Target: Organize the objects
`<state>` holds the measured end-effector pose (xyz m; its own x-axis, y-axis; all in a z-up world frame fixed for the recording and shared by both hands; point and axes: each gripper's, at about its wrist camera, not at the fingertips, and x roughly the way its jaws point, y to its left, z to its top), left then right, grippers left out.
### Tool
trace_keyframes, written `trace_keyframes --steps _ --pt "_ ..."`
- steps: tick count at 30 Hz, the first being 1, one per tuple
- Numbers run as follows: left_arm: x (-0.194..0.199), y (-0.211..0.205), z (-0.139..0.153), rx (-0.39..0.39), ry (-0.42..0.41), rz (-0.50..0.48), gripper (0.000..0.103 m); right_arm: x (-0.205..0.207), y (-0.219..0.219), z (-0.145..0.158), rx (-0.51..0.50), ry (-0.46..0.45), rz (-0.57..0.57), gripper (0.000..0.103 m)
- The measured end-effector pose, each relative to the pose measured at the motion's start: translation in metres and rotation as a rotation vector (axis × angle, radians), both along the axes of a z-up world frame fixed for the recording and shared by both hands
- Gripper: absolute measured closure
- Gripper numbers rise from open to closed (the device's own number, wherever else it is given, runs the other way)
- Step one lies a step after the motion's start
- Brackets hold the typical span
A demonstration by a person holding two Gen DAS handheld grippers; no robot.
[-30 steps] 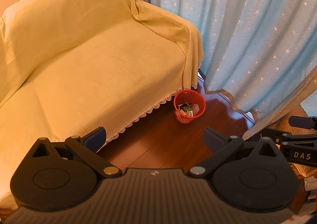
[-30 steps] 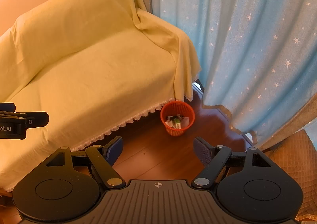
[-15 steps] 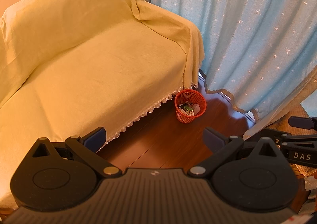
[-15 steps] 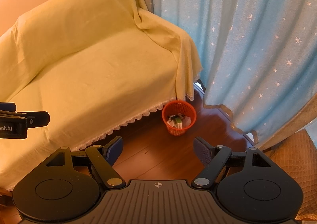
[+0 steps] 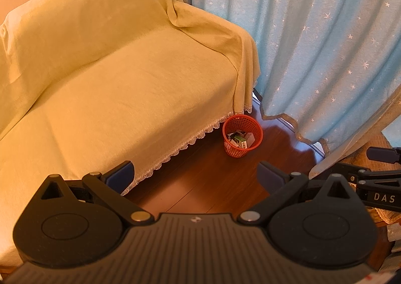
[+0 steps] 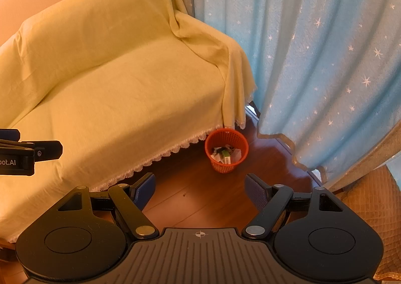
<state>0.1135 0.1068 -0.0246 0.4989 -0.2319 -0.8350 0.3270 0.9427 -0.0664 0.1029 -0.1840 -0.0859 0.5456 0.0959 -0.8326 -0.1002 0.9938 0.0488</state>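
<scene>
Progress looks far along, judging by how things lie. Small boxes and packets (image 6: 226, 154) sit piled inside a red mesh wastebasket (image 6: 226, 158) that stands on the dark wooden floor (image 6: 200, 198), just beside the front right corner of the sofa (image 6: 112, 88) and near the hem of the blue star-patterned curtain (image 6: 313, 58). From the left wrist view the same wastebasket (image 5: 242, 135) shows its contents (image 5: 239, 139) well below the rim; what the individual items are is too small to tell, beyond one greenish box.

The sofa, draped in a pale yellow cover with a lace edge, carries nothing loose on its seat or back in either view (image 5: 112, 78). The visible stretch of floor (image 5: 200, 183) is bare of loose items too.

The left gripper (image 5: 196, 176) hangs with its jaws spread wide and nothing between them, over the floor at the sofa's front edge. The right gripper (image 6: 200, 190) is likewise spread wide and empty, aimed toward the wastebasket but well apart from it.

As a judgement: collecting seems finished in the area shown, with both tools unloaded. Anything left would lie outside these views, perhaps near the quilted brown fabric (image 6: 371, 208) at the right edge, which is only partly seen.
</scene>
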Motion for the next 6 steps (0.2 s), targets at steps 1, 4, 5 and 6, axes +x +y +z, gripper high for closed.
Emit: trace_keyframes --steps 1,4,5,6 --pt "-0.0014 -0.0057 0.0006 0.000 0.000 0.006 0.001 0.0005 0.0005 -0.0003 0.001 0.000 -0.001 0.028" --pt "-0.0016 -0.0077 0.0011 -0.007 -0.006 0.016 0.001 0.0026 0.0007 -0.0007 0.003 0.001 -0.001 0.028" --pt "-0.0008 -0.0075 0.0010 -0.009 -0.007 0.019 0.001 0.0030 0.0009 -0.0005 0.003 0.002 -0.002 0.028" --pt "0.0010 -0.0073 0.0012 -0.010 -0.007 0.019 0.001 0.0033 0.0009 -0.0008 0.003 0.002 -0.002 0.028"
